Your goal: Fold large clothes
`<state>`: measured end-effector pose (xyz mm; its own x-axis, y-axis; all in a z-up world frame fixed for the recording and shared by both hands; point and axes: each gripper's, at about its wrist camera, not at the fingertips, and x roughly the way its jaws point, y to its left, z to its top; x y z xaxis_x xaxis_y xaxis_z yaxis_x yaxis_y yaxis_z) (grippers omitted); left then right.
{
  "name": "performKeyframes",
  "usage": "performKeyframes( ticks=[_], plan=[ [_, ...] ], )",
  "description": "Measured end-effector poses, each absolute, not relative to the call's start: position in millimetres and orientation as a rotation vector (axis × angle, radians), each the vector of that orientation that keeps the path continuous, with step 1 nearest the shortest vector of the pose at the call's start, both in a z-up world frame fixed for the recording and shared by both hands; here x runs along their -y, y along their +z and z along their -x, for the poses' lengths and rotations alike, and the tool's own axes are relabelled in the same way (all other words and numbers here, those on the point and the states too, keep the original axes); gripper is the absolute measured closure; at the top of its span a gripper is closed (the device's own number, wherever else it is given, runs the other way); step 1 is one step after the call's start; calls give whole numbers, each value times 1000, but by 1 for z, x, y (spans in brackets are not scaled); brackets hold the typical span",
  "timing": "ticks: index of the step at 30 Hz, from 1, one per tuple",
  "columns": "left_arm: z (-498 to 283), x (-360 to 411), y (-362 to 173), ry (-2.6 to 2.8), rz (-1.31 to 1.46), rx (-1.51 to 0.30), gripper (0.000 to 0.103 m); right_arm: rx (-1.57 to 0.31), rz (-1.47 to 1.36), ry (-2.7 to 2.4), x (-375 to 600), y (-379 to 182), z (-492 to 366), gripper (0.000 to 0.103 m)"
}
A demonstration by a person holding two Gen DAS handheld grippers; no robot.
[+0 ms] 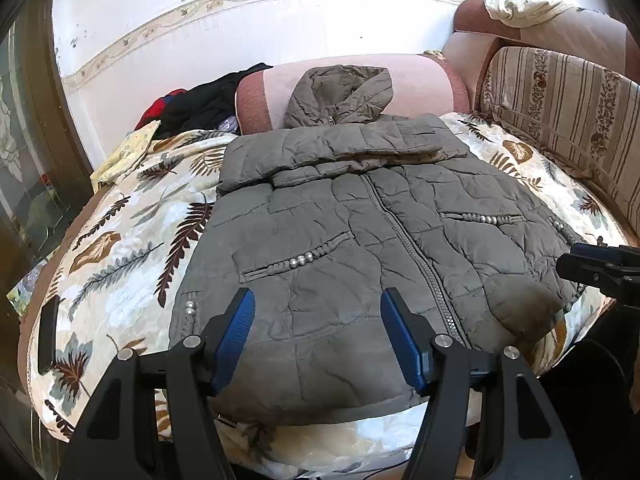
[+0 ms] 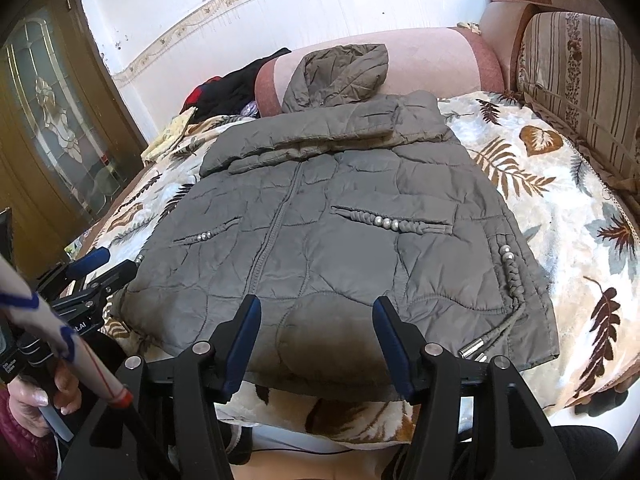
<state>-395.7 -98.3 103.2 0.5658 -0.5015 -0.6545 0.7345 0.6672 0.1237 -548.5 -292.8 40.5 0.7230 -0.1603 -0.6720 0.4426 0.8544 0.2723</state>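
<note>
Jacket: flat on blanket, hood far, hem at near edge | left gripper, right gripper: both open, empty, just above hem, equally near.

White wall with floral border, pink sofa (striped cushions), wooden door

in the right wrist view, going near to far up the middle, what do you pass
right gripper → jacket hem → zipper → folded sleeves → hood → pink bolster → white wall
</note>
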Motion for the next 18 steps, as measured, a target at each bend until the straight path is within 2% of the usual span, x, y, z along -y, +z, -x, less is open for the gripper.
performKeyframes(
  ticks=[15, 18],
  plan=[
    [404, 117, 106, -762, -445, -614, 38, -671, -433, -345, 294, 47, 557, 40],
    [405, 122, 114, -764, -462, -580, 33, -676, -435, -345, 298, 49, 554, 40]
  ],
)
